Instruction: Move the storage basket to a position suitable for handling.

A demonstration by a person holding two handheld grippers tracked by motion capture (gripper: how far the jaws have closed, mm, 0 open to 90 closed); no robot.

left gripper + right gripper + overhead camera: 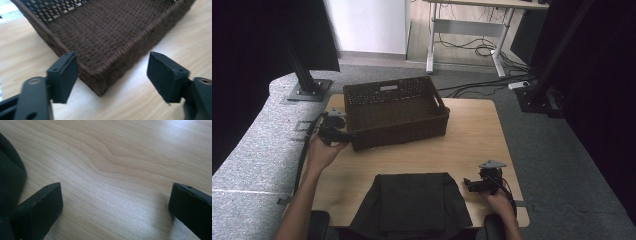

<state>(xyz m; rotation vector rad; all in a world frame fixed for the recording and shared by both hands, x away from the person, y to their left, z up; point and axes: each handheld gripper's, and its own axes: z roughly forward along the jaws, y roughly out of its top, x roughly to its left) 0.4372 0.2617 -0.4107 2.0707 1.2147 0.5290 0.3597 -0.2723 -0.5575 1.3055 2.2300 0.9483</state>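
Left gripper (343,134) sits at the near-left corner of the woven basket (394,112), far-left on the table (477,135); jaws apart around that corner, pads not pressing. Right gripper (472,185) is released, empty, beside the folded dark cloth (412,202) at the near edge. Step looks like grasping the basket; next move likely needs the jaws clamped on the corner wall.

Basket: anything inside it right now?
The basket looks empty: bare woven floor shows in the high view. Its near wall hides the strip of floor just behind it, so something small there can't be ruled out.
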